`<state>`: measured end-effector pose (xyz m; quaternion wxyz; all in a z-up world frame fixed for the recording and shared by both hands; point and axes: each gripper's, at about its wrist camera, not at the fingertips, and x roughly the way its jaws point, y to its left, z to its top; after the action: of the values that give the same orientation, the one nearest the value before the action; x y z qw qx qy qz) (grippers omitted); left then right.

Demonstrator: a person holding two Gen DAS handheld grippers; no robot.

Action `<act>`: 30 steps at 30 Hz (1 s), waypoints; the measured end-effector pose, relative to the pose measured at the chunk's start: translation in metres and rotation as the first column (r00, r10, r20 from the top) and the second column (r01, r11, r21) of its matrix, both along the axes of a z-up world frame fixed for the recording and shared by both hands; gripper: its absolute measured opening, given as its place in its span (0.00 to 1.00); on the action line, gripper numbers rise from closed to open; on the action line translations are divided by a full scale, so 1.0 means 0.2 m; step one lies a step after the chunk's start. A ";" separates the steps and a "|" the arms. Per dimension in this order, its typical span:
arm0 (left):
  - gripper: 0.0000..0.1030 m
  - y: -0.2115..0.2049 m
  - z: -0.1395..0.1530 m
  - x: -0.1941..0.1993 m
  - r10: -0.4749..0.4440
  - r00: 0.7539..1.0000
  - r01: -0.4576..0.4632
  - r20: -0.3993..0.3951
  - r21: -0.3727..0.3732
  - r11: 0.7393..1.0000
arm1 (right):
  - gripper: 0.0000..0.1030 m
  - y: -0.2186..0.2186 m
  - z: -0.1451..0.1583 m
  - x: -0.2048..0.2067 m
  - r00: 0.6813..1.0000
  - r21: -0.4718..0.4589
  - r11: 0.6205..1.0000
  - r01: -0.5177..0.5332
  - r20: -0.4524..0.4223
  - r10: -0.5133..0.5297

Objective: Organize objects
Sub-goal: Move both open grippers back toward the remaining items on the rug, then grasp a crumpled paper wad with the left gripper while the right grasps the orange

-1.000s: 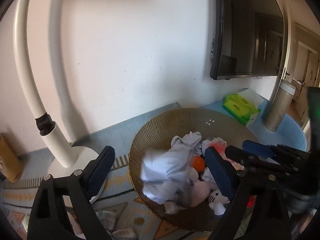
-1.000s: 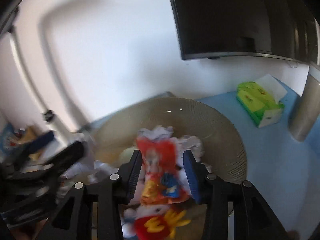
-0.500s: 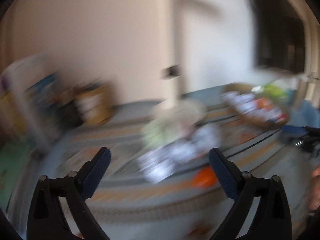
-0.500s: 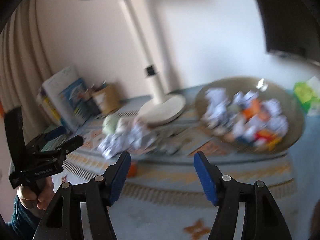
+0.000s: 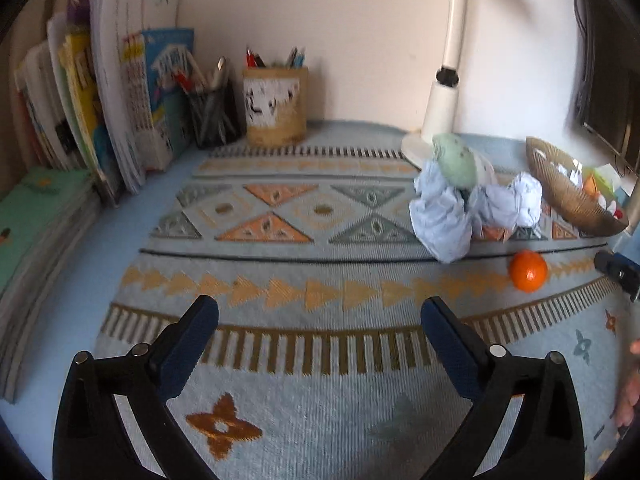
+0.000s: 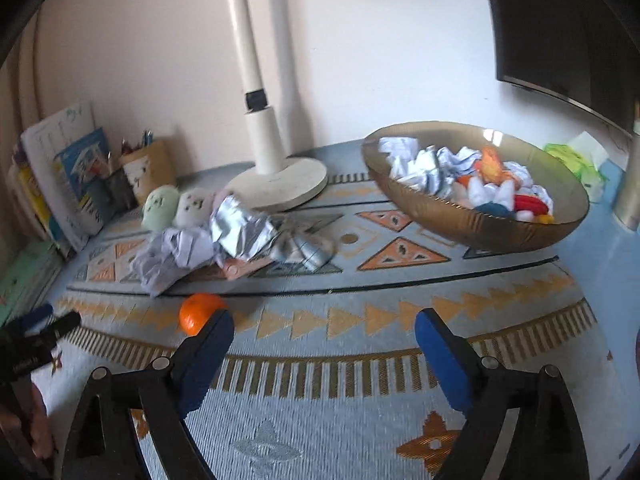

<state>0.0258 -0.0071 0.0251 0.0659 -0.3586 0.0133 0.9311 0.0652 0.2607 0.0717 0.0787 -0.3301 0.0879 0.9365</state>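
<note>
Closest to us, the left hand-held gripper (image 5: pixel 319 314) hangs over the patterned mat (image 5: pixel 320 280) on the worktop (image 5: pixel 68 292). Its jaws have just been opening and now stand wide apart, with nothing between them. The right hand-held gripper (image 6: pixel 324 328) is over the same mat. Its jaws have just been opening too, and they are spread with nothing in them.

The orange (image 6: pixel 198 313) is the thing to steer by. It sits on the mat just past the left fingertip of the right hand-held gripper, on a row of orange triangles. The mat in front of the orange, toward us, is bare and flat, so there is open room there.

Just behind the orange lies a heap of crumpled paper (image 6: pixel 200 246). Two soft toys, one green (image 6: pixel 160 210) and one white (image 6: pixel 194 208), sit at the back of that heap.

To the right of the orange and farther back stands a brown bowl (image 6: pixel 500 228). It is full of paper balls and toys. Its near rim hangs over the mat.

Behind the heap stands a white lamp (image 6: pixel 272 168) with a round base.

Far left of the orange, by the wall, are a pen pot (image 5: pixel 276 108) and leaning books (image 5: pixel 120 96). Flat books (image 5: pixel 36 220) edge the worktop's left side.
</note>
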 end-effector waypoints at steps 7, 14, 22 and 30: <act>0.99 0.01 -0.01 0.02 0.003 1.000 -0.003 0.004 -0.007 1.000 | 0.89 -0.09 0.01 0.01 1.000 0.107 0.994 -0.029 -0.005 0.030; 0.99 0.06 -0.03 0.01 -0.017 0.999 0.019 0.030 -0.055 0.998 | 0.89 -0.10 0.00 0.02 0.999 0.116 0.992 -0.043 -0.011 0.045; 0.99 0.25 0.05 -0.09 -0.282 0.948 0.298 0.146 -0.103 0.949 | 0.95 -0.10 -0.01 0.00 0.992 0.058 0.990 -0.125 0.014 0.125; 0.87 0.48 0.01 -0.40 -0.448 0.882 0.470 0.145 -0.225 0.854 | 0.95 -0.27 -0.05 -0.24 0.896 -0.091 0.940 -0.330 0.284 0.342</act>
<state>-0.0545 0.0893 0.0271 0.2402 -0.3907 0.2144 0.8624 0.0168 0.2058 0.0622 -0.0786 -0.4782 0.0355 0.8740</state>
